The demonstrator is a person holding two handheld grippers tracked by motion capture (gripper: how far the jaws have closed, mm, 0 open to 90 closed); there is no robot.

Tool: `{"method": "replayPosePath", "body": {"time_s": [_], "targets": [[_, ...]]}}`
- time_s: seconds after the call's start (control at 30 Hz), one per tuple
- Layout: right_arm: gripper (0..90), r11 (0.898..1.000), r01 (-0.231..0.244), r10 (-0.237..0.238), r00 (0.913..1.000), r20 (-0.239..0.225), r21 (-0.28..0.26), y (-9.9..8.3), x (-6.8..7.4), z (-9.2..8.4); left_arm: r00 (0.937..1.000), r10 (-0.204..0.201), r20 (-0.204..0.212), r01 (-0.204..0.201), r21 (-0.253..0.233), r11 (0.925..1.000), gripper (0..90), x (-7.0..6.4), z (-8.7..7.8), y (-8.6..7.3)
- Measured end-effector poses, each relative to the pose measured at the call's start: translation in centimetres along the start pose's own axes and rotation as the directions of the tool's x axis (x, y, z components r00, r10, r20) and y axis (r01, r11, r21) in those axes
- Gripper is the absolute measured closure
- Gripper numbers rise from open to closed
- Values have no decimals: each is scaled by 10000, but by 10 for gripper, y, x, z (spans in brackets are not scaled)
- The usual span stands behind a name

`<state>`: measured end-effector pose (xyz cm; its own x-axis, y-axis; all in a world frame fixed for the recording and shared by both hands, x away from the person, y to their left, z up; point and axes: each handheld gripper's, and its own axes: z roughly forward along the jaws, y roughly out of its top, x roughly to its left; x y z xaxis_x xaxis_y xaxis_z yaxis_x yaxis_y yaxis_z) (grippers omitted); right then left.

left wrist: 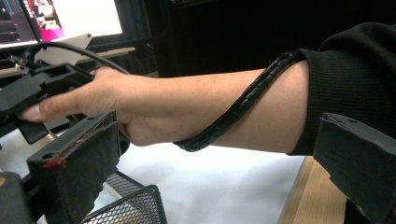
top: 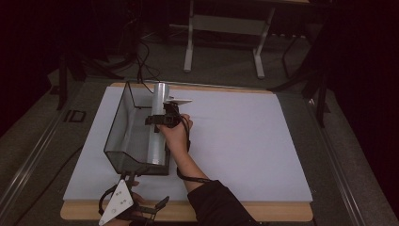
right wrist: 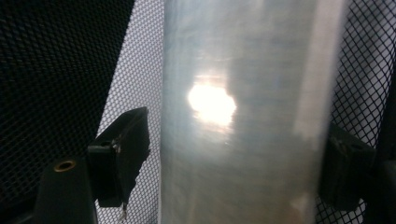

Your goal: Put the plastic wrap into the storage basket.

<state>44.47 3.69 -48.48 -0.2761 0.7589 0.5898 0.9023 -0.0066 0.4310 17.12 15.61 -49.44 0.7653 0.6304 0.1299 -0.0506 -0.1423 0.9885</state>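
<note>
Two fingers [right wrist: 122, 163] of the right gripper [top: 165, 120] are spread beside the tube [right wrist: 243, 116], apart from it; if withdrawn askew, the tube may be knocked against the basket [top: 116, 123].

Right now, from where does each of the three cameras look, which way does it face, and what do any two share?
High view: above the person's side, facing forward and down on the white table; both forearms enter from below.
Left gripper view: on the left gripper, looking sideways at the right forearm.
Right gripper view: on the right gripper, jaws flanking the silvery tube without gripping.
Shared: tube and mesh basket in the high and right gripper views.
</note>
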Motion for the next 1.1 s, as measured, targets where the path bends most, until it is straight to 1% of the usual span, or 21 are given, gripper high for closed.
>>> {"method": "replayPosePath", "body": {"time_s": [0.03, 0.1, 0.17, 0.2, 0.27, 0.3, 0.33, 0.37, 0.4, 0.43, 0.47, 0.5, 0.57, 0.6, 0.63, 0.7, 0.77, 0.8, 0.87, 1.03, 1.1], "targets": [[212, 10000, 83, -83, 10000, 9, -33, 0, 1, -1, 10000, -6, 18, 6, -18, 10000, 12, 0, 0, 0], [204, 9989, 438, -434, 9986, 291, -135, 0, 4, -5, 10000, 16, 19, -16, -24, 10000, 12, -1, 0, 0], [203, 9983, 576, -572, 9974, 428, -101, 1, 4, -7, 10000, 13, 22, -13, -4, 10000, 12, -1, 0, 0], [205, 9971, 749, -738, 9945, 739, -125, 1, 5, -9, 10000, 12, 16, -12, 7, 10000, 12, -1, 0, 0], [207, 9952, 960, -932, 9901, 1051, -214, 2, 4, -14, 10000, 0, 19, 0, 5, 10000, 12, -1, 0, 0], [227, 9938, 1084, -1046, 9874, 1183, -264, 2, 4, -15, 10000, 7, 22, -7, 21, 10000, 12, -1, 1, 0], [267, 9939, 1084, -1048, 9847, 1394, -189, 2, 4, -16, 10000, 23, 19, -23, 25, 10000, 12, -1, 1, 0], [267, 9937, 1110, -1079, 9853, 1321, -165, 2, 3, -18, 10000, -5, 21, 5, 2, 10000, 12, -1, 1, 0], [247, 9933, 1143, -1108, 9852, 1306, -190, 2, 3, -20, 10000, 6, 29, -6, 27, 10000, 12, -1, 1, 0], [242, 9924, 1160, -1101, 9858, 1265, -399, 2, 3, -22, 10000, -10, 42, 9, 45, 10000, 12, -1, 2, 0], [224, 9919, 1177, -1118, 9873, 1129, -475, 3, 4, -23, 10000, -5, 38, 4, 76, 10000, 12, -1, 2, -1], [224, 9919, 1177, -1118, 9873, 1129, -475, 3, 4, -23, 10000, -5, 38, 4, 76, 10000, 12, -1, 2, -1], [207, 9871, 1558, -1502, 9811, 1217, -380, 2, 6, -25, 10000, 10, 48, -11, 69, 10000, 12, -1, 2, -1], [208, 9839, 1725, -1649, 9772, 1340, -469, 2, 7, -26, 10000, 4, 54, -4, 73, 10000, 12, -1, 2, -1], [208, 9798, 1924, -1824, 9716, 1507, -543, 2, 8, -29, 10000, -22, 57, 21, 111, 9999, 12, -1, 2, -1], [207, 9689, 2407, -2268, 9564, 1839, -570, 1, 11, -35, 10000, -24, 63, 23, 118, 9999, 12, 0, 3, -2], [206, 9622, 2646, -2472, 9480, 2002, -648, 1, 12, -40, 10000, -32, 69, 32, 116, 9999, 12, 0, 3, -2], [206, 9604, 2710, -2526, 9451, 2074, -651, 1, 11, -42, 10000, -28, 78, 27, 113, 9999, 12, 0, 3, -1], [204, 9612, 2688, -2511, 9457, 2066, -622, 2, 8, -48, 10000, 7, 81, -8, 143, 9999, 12, -1, 4, -1], [193, 9563, 2861, -2690, 9417, 2023, -600, 4, 0, -61, 9999, -19, 106, 18, 156, 9999, 12, -1, 5, -2], [184, 9486, 3131, -2967, 9305, 2148, -458, 3, -2, -67, 9999, -17, 109, 16, 171, 9999, 12, 0, 6, -2]]}}
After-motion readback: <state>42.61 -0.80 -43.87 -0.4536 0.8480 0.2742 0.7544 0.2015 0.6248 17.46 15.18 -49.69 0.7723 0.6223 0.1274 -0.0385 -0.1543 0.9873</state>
